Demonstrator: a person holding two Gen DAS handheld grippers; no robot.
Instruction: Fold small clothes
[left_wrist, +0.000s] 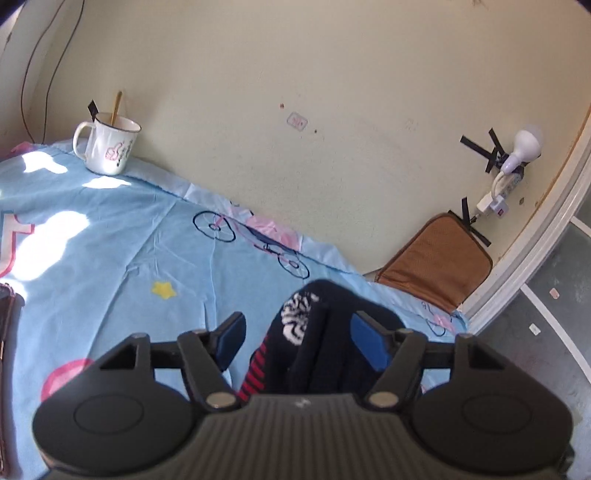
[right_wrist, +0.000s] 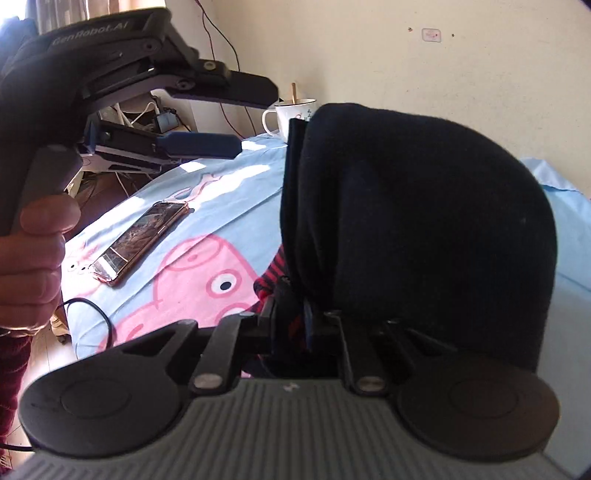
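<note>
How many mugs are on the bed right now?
1. The white mug with a stick in it stands at the far edge of the blue sheet by the wall; the right wrist view shows the same mug. The dark garment may hide others.

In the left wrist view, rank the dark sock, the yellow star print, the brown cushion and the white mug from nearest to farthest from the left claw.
1. Dark sock: between the fingers of the left claw.
2. Yellow star print: on the sheet, ahead and left.
3. Brown cushion: against the wall, ahead and right.
4. White mug: far left, by the wall.
</note>
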